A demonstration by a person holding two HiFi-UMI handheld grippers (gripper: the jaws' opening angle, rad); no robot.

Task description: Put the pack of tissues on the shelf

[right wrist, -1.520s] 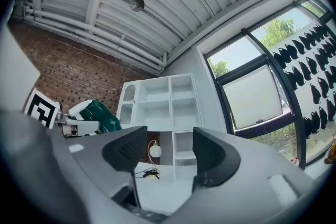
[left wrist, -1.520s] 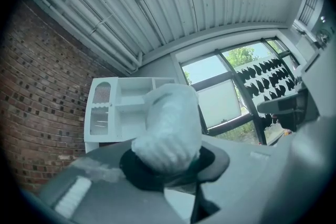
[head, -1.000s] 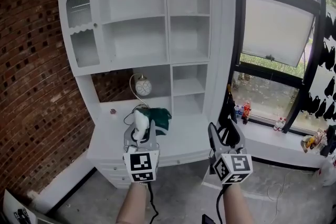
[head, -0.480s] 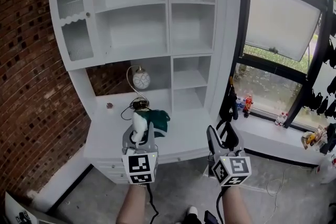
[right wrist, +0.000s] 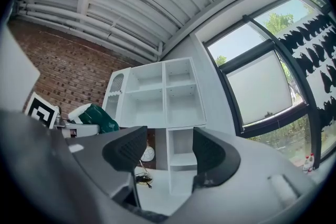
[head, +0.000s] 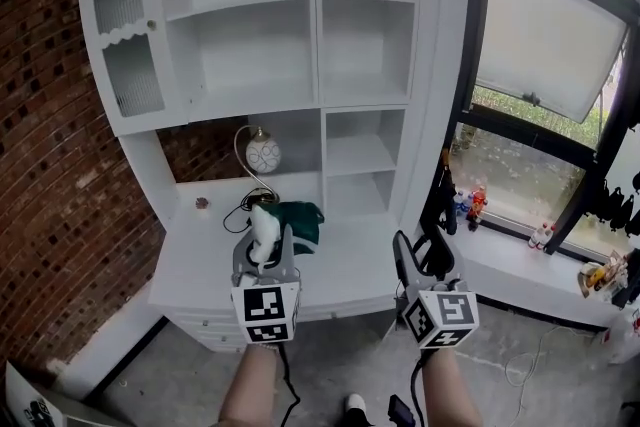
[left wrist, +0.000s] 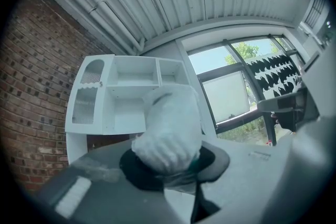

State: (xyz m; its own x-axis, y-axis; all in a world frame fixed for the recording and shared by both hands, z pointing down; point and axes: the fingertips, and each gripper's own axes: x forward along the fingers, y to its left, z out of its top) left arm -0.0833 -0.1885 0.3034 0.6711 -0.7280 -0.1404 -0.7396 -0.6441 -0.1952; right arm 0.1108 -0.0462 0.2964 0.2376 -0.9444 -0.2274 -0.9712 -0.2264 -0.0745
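Note:
The pack of tissues [head: 285,221], white at one end and dark green at the other, is held upright in my left gripper [head: 265,253], whose jaws are shut on it. In the left gripper view the pack [left wrist: 170,134] fills the gap between the pads and hides part of the shelf unit. It hangs above the white desk top [head: 200,260], in front of the white shelf unit [head: 290,85]. My right gripper [head: 424,253] stands open and empty to the right; its pads [right wrist: 126,149] frame the lower shelf compartments. The pack [right wrist: 97,115] also shows at that view's left.
A round globe lamp [head: 263,155] with a cable stands in the low niche behind the desk top. A small knob-like item [head: 203,203] lies at the desk's back left. Brick wall [head: 50,195] is at left; a window sill with small bottles [head: 470,205] is at right.
The shelf unit has grown larger and slid left and down in the head view. Both grippers keep their places and jaw states; the pack stays held.

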